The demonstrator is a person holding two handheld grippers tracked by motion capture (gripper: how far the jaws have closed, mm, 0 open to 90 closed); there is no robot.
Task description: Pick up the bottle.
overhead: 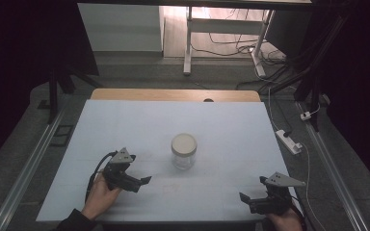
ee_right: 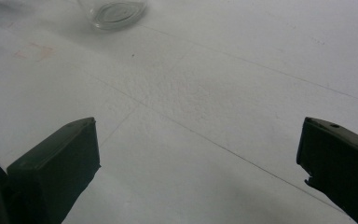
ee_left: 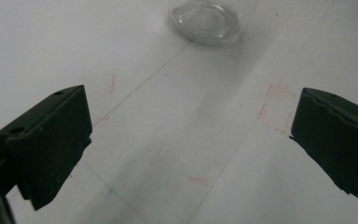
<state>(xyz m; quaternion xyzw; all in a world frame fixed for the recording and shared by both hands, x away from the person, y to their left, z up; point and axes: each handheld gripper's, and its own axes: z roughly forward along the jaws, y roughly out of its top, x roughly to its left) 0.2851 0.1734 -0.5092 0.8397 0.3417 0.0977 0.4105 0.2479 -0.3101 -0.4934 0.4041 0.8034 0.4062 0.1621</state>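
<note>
A clear glass jar [overhead: 183, 150] with a pale lid stands upright near the middle of the white mat [overhead: 125, 125]. My left gripper [overhead: 139, 169] rests low on the mat to the jar's left, held by a hand. It is open, with nothing between its jaws. In the left gripper view the jar's base [ee_left: 205, 21] sits far ahead of the wide-apart left gripper [ee_left: 191, 121]. My right gripper [overhead: 253, 188] lies near the front right corner, open and empty. From the right gripper [ee_right: 200, 154] the jar's base [ee_right: 114, 10] appears far off at the upper left.
The mat covers a wooden table whose back edge [overhead: 173, 95] shows beyond it. A white power strip [overhead: 289, 141] and cables lie on the floor to the right. Faint red pencil marks [ee_left: 277, 107] are drawn on the mat between the left gripper and the jar.
</note>
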